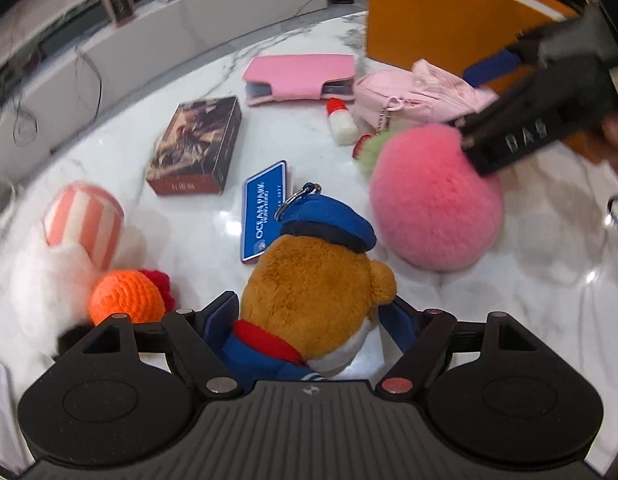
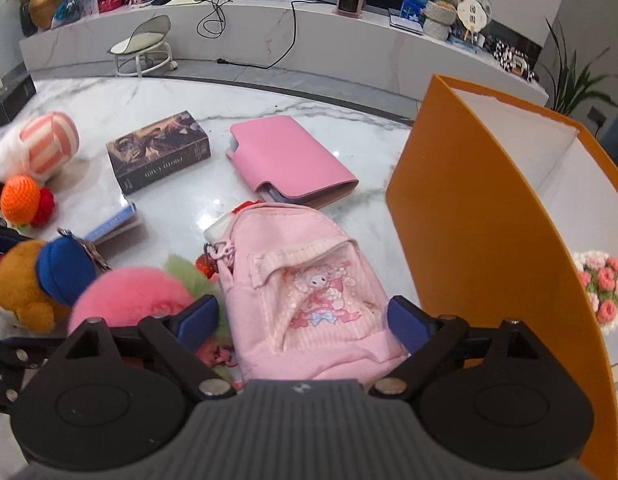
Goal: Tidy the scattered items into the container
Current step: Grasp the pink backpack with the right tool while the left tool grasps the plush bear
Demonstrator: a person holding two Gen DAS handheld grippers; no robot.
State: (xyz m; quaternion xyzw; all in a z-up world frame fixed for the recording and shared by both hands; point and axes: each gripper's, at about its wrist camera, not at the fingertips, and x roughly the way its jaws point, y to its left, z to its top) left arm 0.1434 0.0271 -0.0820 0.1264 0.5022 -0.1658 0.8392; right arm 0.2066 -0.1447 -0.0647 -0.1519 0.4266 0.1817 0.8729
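Left gripper (image 1: 309,316) stands open around the bear plush (image 1: 317,280); right gripper (image 2: 301,320) stands open around the pink backpack (image 2: 309,292), orange container (image 2: 489,208) just beside, pink pompom (image 2: 125,292) crowding its left finger.

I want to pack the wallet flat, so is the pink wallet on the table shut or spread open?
Shut. The pink wallet lies flat on the marble table, its strap folded across the edge.

The blue tag (image 1: 265,216) beside the bear reads "OCEAN PARK" in white letters. The dark box (image 2: 159,152) on the counter carries spine lettering, seen upside down, seemingly "PHOTO CARD". Other markings are too blurred to read.
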